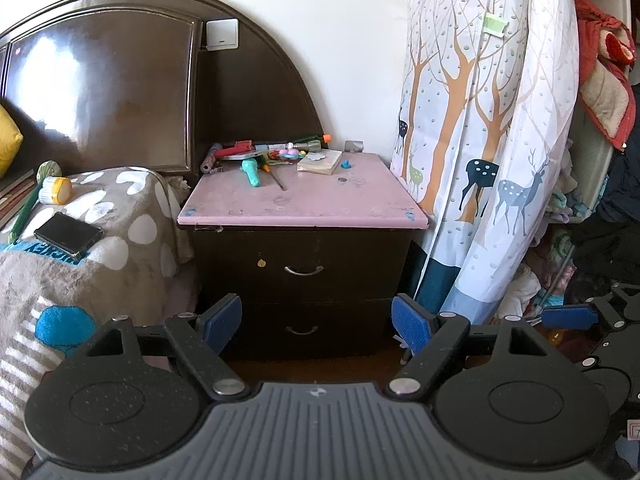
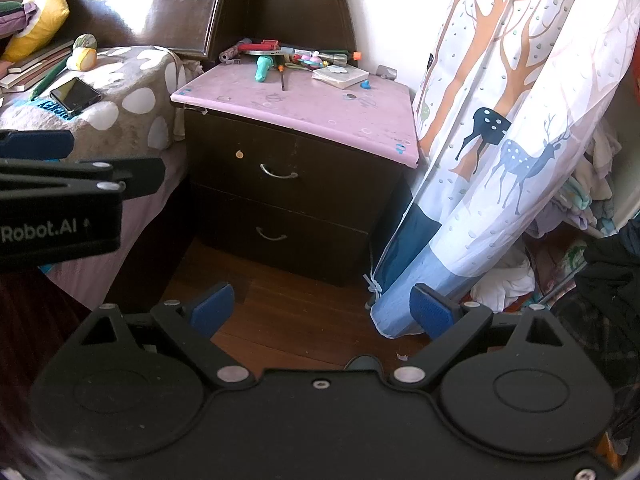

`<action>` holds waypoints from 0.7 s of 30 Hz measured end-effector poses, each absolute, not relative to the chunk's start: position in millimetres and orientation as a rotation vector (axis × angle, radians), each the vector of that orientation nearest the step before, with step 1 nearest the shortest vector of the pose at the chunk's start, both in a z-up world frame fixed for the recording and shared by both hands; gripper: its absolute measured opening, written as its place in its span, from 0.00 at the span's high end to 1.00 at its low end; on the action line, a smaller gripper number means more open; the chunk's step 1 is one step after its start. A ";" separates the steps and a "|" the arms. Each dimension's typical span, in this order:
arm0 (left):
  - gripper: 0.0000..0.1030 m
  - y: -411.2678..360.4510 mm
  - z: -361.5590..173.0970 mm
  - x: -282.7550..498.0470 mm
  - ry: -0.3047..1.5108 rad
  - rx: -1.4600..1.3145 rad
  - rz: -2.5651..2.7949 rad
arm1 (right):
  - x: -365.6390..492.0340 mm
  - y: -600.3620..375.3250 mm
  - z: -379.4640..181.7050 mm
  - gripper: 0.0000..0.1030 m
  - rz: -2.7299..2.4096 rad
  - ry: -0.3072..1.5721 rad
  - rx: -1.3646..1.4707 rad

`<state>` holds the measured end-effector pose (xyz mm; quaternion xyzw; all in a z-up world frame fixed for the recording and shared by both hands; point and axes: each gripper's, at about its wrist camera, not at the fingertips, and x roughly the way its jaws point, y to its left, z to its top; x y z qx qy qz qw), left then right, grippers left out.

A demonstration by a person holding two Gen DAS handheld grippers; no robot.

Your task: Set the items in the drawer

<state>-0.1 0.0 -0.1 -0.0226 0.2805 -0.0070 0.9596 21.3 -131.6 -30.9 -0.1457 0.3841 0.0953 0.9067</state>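
Observation:
A dark nightstand point(image 1: 304, 264) point(image 2: 288, 184) with a pink top has two shut drawers, an upper one point(image 1: 303, 270) point(image 2: 279, 171) and a lower one point(image 1: 302, 330) point(image 2: 271, 234), each with a metal handle. On top lie a teal toy point(image 1: 252, 172) point(image 2: 263, 69), a screwdriver point(image 1: 276, 176) point(image 2: 282, 76), a small box point(image 1: 320, 161) point(image 2: 340, 76) and several other small items at the back. My left gripper point(image 1: 318, 322) is open and empty, well short of the nightstand. My right gripper point(image 2: 322, 310) is open and empty above the floor.
A bed with a spotted blanket point(image 1: 100, 216) point(image 2: 120, 92) stands left of the nightstand, with a phone point(image 1: 68, 236) point(image 2: 76, 94) on it. A deer-print fabric cover point(image 1: 480, 120) point(image 2: 500, 120) hangs to the right. Clothes are piled at the far right point(image 1: 600, 100).

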 end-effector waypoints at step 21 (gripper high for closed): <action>0.20 5.3 -3.5 -1.0 0.581 -0.043 -0.013 | 22.2 -133.3 -31.5 0.07 0.192 0.797 -0.301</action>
